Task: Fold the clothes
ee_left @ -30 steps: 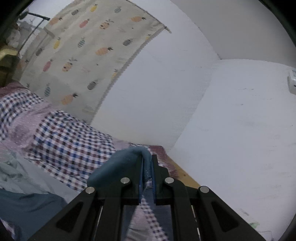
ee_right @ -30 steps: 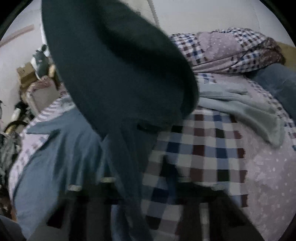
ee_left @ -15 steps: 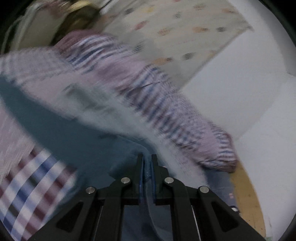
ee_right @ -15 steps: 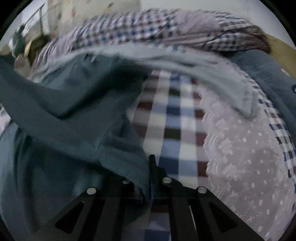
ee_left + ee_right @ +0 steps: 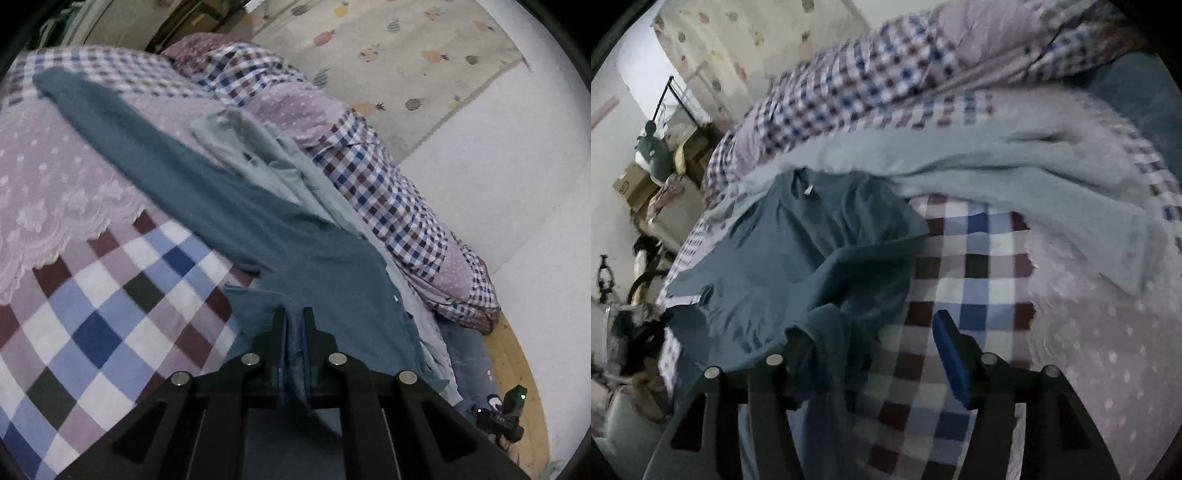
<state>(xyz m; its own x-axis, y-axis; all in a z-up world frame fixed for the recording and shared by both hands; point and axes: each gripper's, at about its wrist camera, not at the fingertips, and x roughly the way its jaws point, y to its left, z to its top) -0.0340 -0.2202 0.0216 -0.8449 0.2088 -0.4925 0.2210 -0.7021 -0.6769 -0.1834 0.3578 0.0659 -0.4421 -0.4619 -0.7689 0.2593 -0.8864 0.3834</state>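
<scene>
Your dark teal cotton shirt (image 5: 207, 192) was up in the air a moment ago. Now it lies down on the checked and dotted purple bed cover (image 5: 96, 302), stretched out in a long strip. That means the shirt is laid out, and I think the folding itself can start next.

Your left tongs (image 5: 293, 319) are pressed together and pinch an edge of the teal shirt. The cloth sits right between the two black fingers (image 5: 277, 325), and the rest of the shirt runs away in front of them and off to the left. A pale grey-green garment (image 5: 255, 147) lies just behind the teal shirt, touching it, further out from these tongs.

Your right tongs (image 5: 871, 328) were holding the shirt a moment ago. Now their jaws are opening, and they stand spread apart. The blue-padded finger (image 5: 951, 350) is over bare checked cover. A fold of the teal shirt (image 5: 798, 254) still drapes over the other finger, but nothing squeezes it. Most of the shirt lies in front and to the left of these tongs.
</scene>
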